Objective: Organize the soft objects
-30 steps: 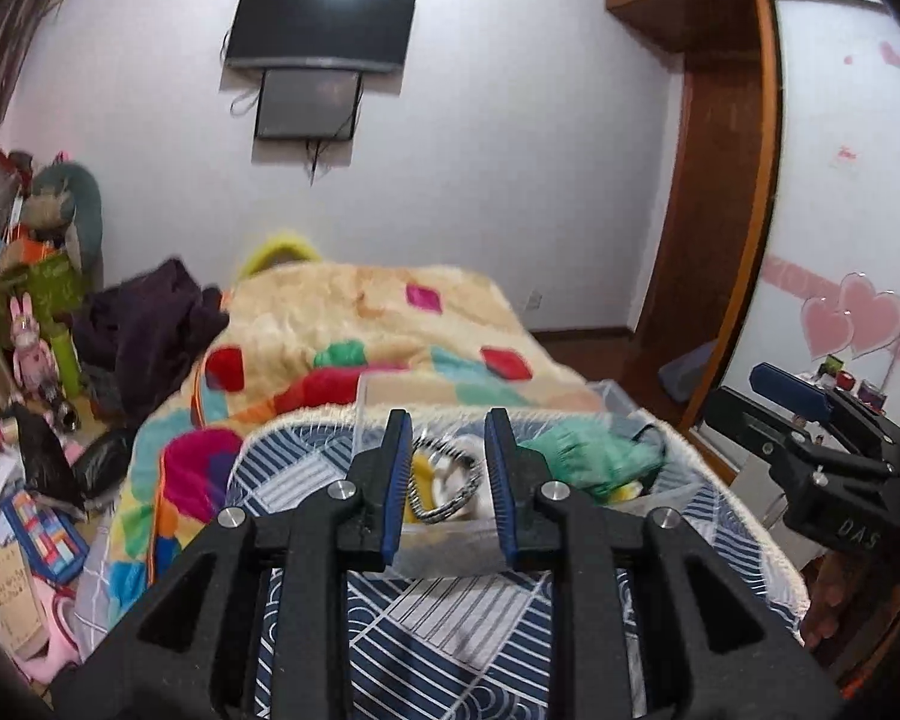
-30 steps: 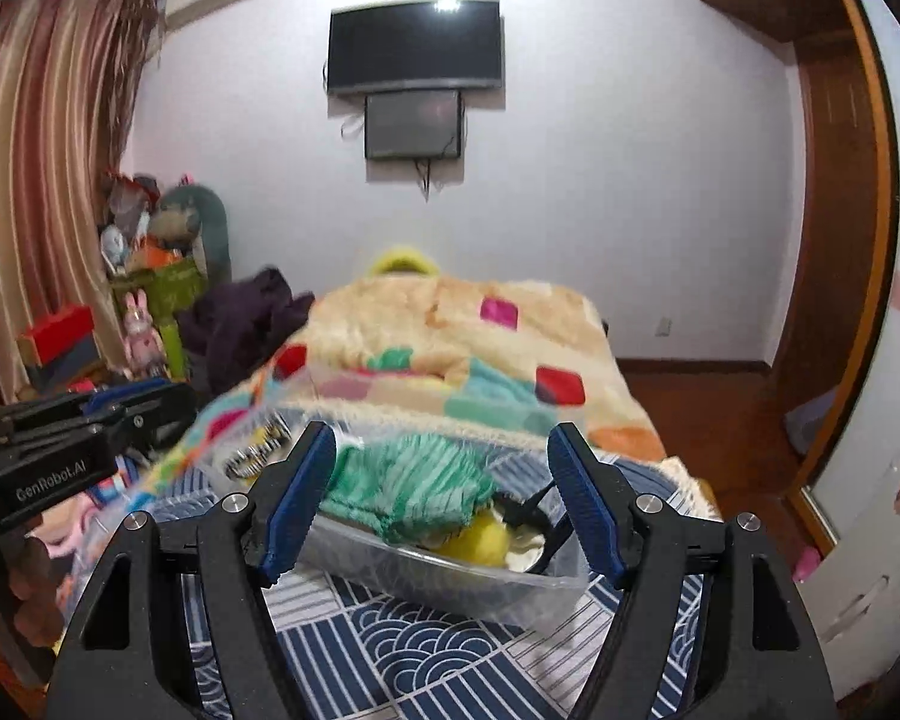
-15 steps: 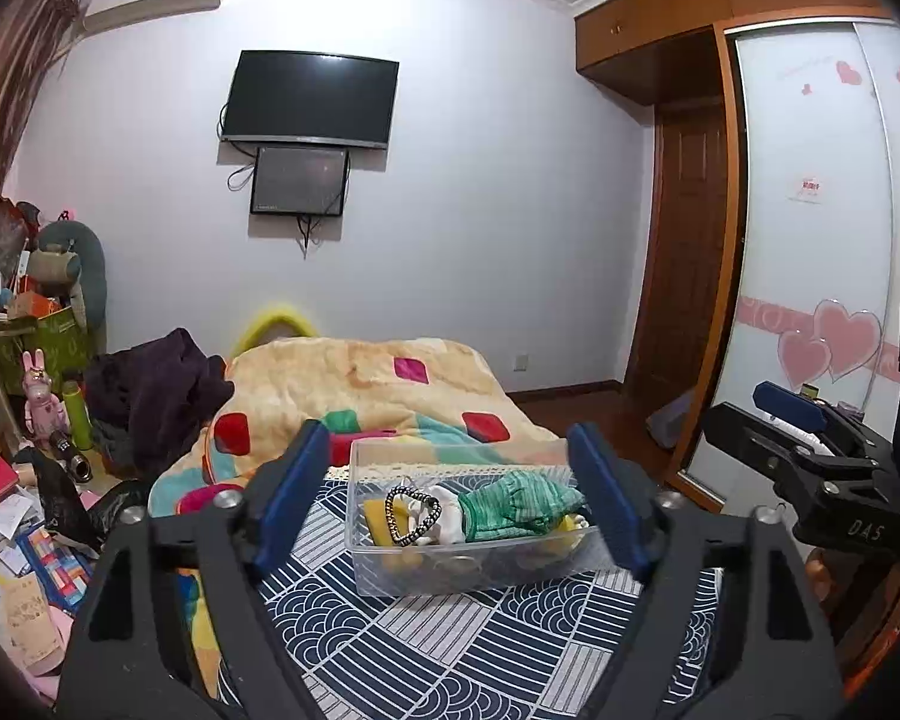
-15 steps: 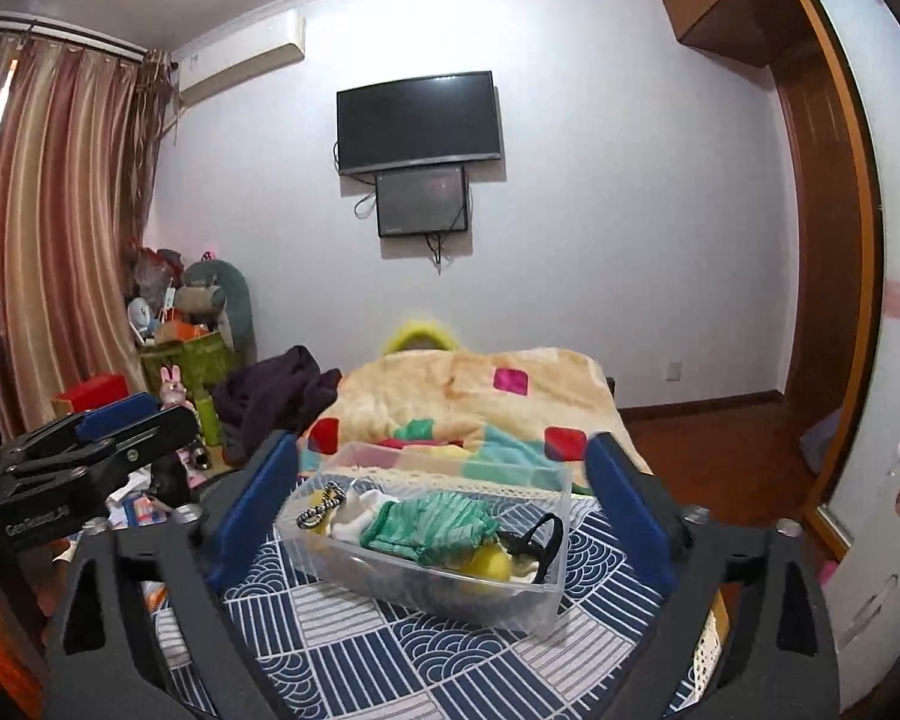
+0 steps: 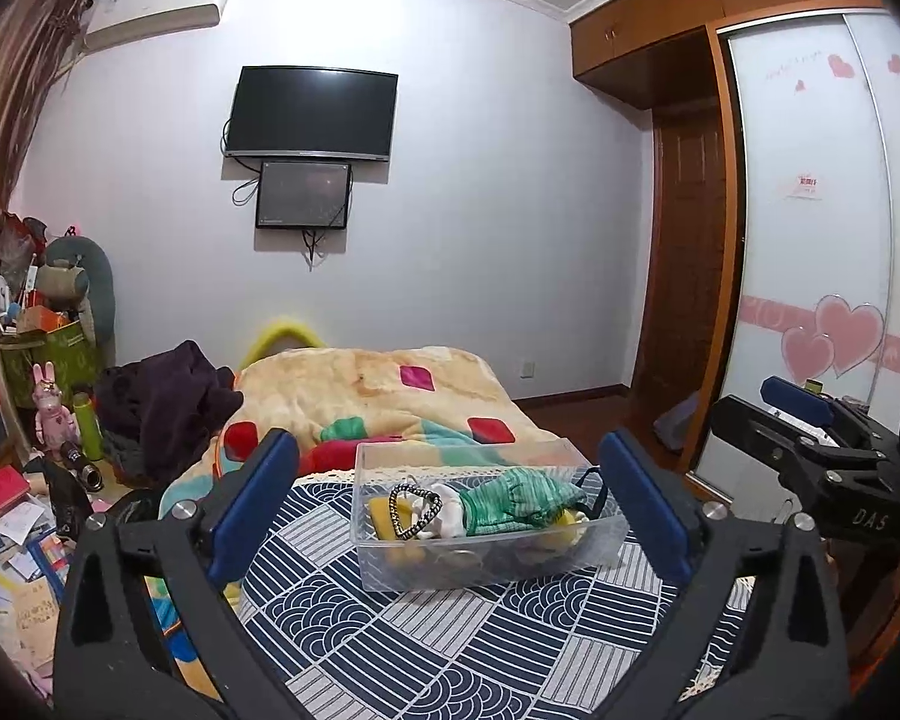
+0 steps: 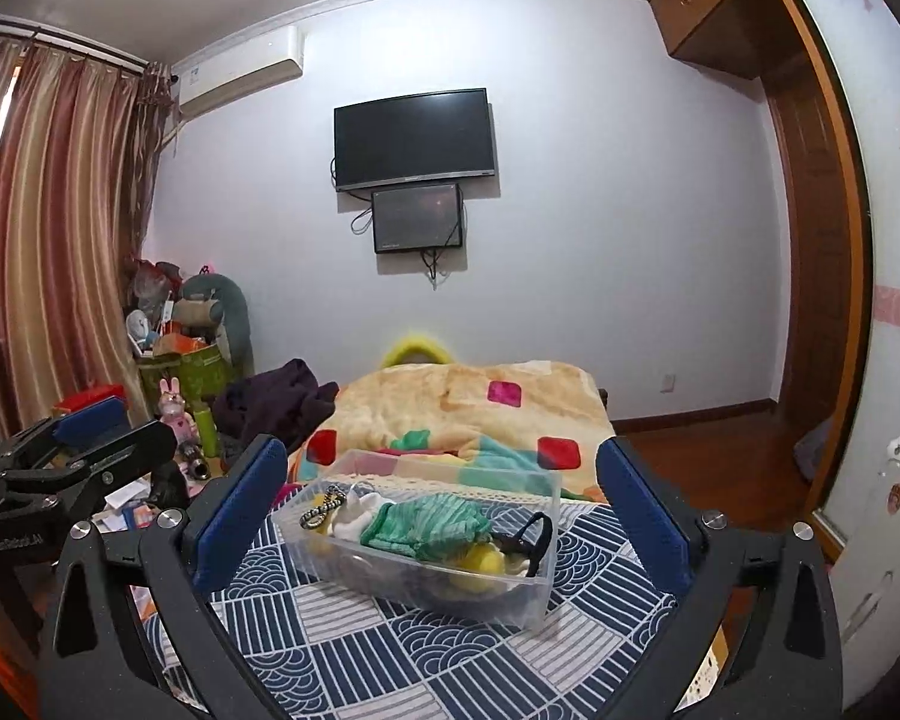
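A clear plastic bin [image 5: 594, 546] stands on a navy patterned cloth [image 5: 450, 630] at the foot of the bed. It holds a green striped cloth [image 5: 510, 498], a black-and-white beaded loop [image 5: 411, 510], a white soft item [image 5: 447, 516] and yellow soft items [image 5: 381, 516]. The bin also shows in the right wrist view [image 6: 510, 600], with the green cloth [image 6: 426, 525] on top. My left gripper [image 5: 450, 504] is open and empty, held back from the bin. My right gripper [image 6: 444, 510] is open and empty, also held back.
A colourful patchwork blanket [image 5: 378, 390] covers the bed beyond the bin. Dark clothes [image 5: 162, 408] and piled clutter [image 5: 36, 456] lie at the left. A wardrobe with heart stickers [image 5: 822, 300] and a door [image 5: 684, 300] stand at the right.
Both grippers have drawn back and up from the bin. The left gripper's jaws went from nearly shut to wide open. The bin looks smaller and farther now.
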`<state>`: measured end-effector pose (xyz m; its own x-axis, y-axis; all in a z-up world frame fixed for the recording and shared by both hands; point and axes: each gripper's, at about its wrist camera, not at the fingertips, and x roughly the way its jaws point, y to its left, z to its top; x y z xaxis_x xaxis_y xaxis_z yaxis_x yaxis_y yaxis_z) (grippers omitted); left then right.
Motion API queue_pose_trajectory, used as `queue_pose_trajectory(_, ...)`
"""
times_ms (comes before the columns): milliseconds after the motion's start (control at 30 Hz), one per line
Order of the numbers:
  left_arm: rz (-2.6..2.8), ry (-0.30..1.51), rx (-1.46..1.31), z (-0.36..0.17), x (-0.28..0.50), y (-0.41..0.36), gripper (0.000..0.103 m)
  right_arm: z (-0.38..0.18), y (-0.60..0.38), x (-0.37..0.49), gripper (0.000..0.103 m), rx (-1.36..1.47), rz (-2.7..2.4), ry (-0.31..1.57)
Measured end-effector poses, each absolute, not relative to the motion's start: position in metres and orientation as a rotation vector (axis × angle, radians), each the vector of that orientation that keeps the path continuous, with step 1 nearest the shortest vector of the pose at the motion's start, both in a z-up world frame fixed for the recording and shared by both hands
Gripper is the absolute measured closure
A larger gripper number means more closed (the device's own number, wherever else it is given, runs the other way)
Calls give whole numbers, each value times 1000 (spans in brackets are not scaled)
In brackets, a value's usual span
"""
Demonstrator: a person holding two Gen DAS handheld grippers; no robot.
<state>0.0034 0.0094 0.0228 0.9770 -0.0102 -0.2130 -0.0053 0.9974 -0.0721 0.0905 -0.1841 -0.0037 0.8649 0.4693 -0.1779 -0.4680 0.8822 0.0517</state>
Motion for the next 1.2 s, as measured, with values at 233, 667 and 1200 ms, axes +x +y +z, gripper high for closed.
queue_pose_trajectory(233,-8,216,-75,22,3,9,1,-4,-186,89,0,9,490,183)
queue_pose_trajectory(667,-4,212,-67,21,1,7,1,-3,-189,86,0,4,485,181)
queue_pose_trajectory(1200,-11,213,-60,21,-2,5,1,-3,-189,85,0,6,487,182)
